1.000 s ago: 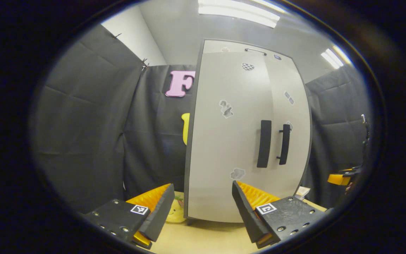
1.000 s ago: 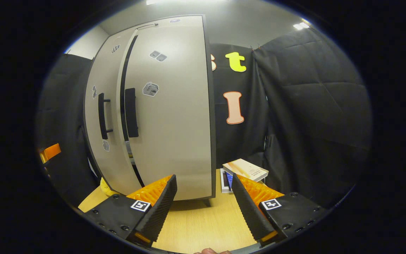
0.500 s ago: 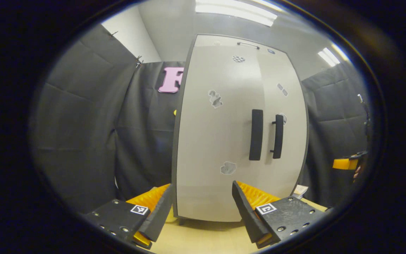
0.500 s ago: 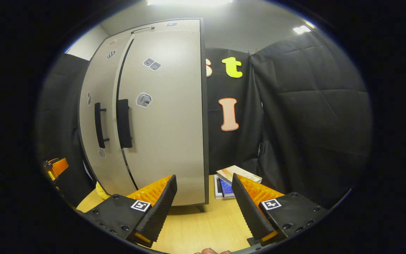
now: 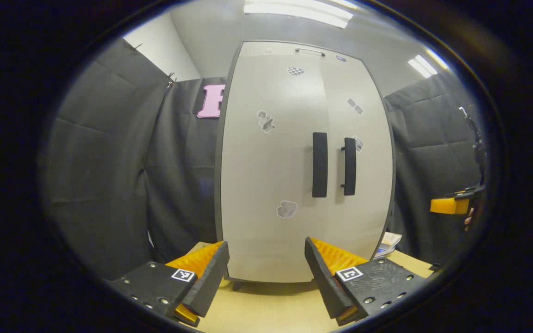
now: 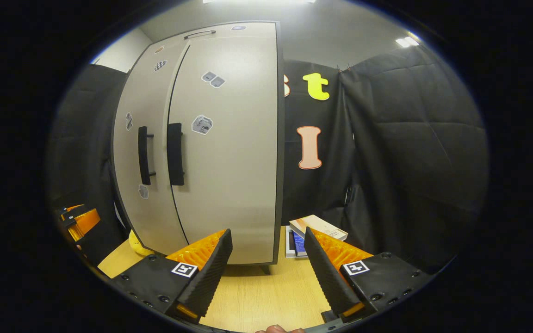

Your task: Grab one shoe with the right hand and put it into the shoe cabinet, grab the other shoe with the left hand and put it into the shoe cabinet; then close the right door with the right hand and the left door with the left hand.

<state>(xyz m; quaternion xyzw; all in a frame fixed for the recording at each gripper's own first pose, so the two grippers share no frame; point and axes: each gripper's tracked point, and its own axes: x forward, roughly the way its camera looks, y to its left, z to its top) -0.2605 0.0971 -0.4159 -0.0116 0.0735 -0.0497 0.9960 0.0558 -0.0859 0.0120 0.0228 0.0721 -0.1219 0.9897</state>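
Note:
The tall grey shoe cabinet [image 5: 294,185] stands on the wooden table, both doors flush with a thin seam between them. Two black vertical handles [image 5: 319,164] sit side by side near the seam. My left gripper [image 5: 266,277] is open, held low in front of the left door with nothing between its fingers. In the right gripper view the cabinet [image 6: 225,152] stands to the left, handles [image 6: 175,153] facing me. My right gripper [image 6: 269,273] is open and empty near the right door's bottom corner. The right gripper [image 5: 451,203] also shows far right in the left gripper view.
A small stack of books [image 6: 315,229] lies on the table [image 6: 266,296] right of the cabinet. A yellow object [image 6: 137,243] peeks out at the cabinet's left foot. The left gripper [image 6: 79,222] hangs at the far left. Black cloth walls close in on both sides.
The dark gap between the doors has narrowed to a thin seam, and the left door now sits flush. The cabinet has slid leftward in the left gripper view. Both grippers stayed open.

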